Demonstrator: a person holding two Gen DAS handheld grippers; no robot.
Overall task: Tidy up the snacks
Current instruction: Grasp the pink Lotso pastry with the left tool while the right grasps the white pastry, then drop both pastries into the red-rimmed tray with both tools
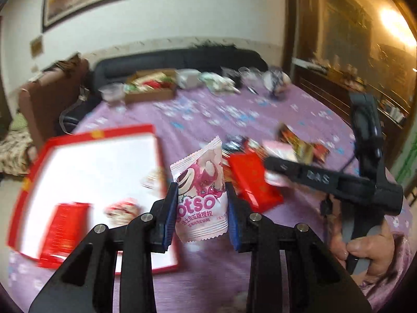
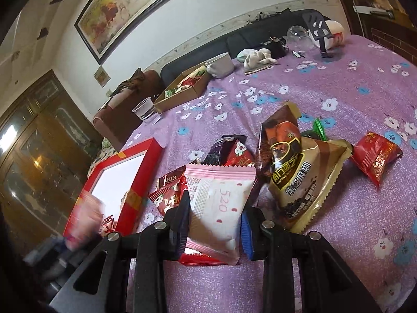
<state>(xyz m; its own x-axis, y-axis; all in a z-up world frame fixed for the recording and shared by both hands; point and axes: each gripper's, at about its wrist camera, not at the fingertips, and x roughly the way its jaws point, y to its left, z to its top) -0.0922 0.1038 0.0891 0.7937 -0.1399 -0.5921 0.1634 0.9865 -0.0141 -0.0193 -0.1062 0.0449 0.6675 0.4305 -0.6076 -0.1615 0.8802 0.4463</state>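
Left gripper: the left gripper (image 1: 200, 208) is clamping a pink-and-white snack packet (image 1: 199, 182) between its blue pads (image 1: 168, 216); the pads are pressing on the two long sides of the packet, low on its body.
Right gripper: the right gripper (image 2: 216, 224) is clamped on a pale pink packet (image 2: 221, 200) marked with "520", and is holding it by the lower half.
Where the packets are: both are standing upright in the jaws and appear lifted off the purple flowered cloth (image 2: 325, 83). The pile of remaining snacks (image 2: 294, 172) is lying just beyond the right gripper.
Red tray: the red-rimmed tray (image 1: 26, 180) with white floor is lying to the left, with a few packets already inside; it is looking like the place for sorting.
How the packets are handling: I judge them light, soft and air-filled, with smooth film that can slip. The filling seems a cake or biscuit, so hard squeezing is risking to crush it.
Where to hold: the crimped end seam is the flat, stiffer part and is giving the safest hold; the present hold across the puffy middle is working but can let the packet rotate.
Risk: a packet can be sliding out during the carry to the tray.
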